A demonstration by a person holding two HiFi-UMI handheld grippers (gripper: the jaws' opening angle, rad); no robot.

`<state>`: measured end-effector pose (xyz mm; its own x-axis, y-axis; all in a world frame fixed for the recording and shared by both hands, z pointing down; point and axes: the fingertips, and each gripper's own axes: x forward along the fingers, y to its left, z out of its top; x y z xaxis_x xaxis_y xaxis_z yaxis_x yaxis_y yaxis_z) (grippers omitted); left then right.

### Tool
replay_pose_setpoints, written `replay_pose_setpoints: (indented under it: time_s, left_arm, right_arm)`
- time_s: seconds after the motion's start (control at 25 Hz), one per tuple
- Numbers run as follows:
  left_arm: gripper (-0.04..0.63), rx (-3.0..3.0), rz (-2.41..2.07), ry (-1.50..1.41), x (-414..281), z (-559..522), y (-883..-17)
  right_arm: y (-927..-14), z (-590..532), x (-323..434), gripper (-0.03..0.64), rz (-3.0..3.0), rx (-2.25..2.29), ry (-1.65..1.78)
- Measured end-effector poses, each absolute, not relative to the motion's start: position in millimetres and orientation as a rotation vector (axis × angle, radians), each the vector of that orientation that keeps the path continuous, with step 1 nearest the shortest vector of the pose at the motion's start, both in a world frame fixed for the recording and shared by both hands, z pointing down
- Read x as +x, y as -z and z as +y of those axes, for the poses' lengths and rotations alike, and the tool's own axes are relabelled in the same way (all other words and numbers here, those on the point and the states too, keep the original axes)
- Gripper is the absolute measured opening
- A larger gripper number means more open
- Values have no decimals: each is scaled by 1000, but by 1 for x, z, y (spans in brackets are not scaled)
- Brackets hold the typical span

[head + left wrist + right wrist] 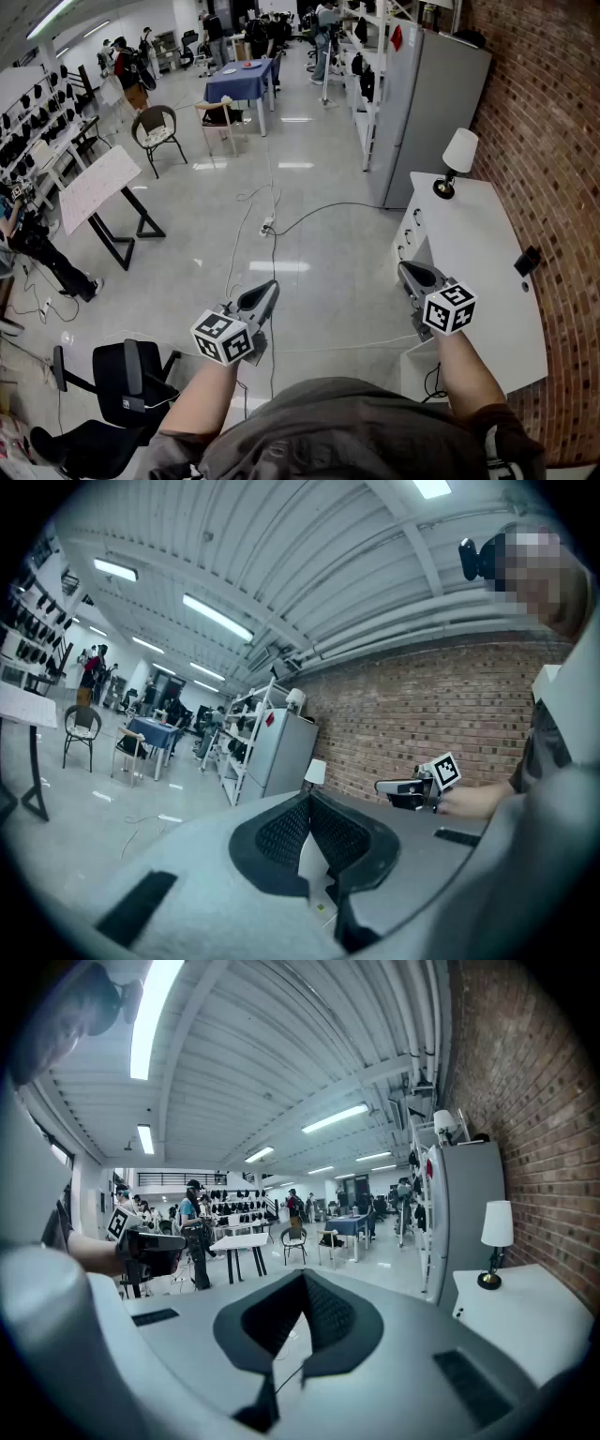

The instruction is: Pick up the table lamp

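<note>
Jaws on both the left gripper [271,285] and the right gripper [406,270] are pressed together, pinching nothing. Upper right in the head view, the lamp [457,161] stands upright at the far end of a white table [478,253], well apart from both grippers and beyond the right one. A grey fridge [427,103] stands just beside it, and a brick wall [548,141] runs along the right.

I see the lamp [457,161] standing upright at the far edge of the white bench [478,253]: white shade, thin dark stem, round dark base.
</note>
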<state>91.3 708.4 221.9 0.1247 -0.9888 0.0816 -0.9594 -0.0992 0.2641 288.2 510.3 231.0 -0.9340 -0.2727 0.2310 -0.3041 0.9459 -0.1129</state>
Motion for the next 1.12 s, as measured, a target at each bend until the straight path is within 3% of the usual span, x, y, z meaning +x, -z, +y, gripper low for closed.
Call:
replay_pose_setpoints:
  time_s: [1.12]
  left_arm:
    - [2,2141,-1931,197,215,646,-219]
  right_arm:
    - [-225,459,397,-6,-2883,405,-176]
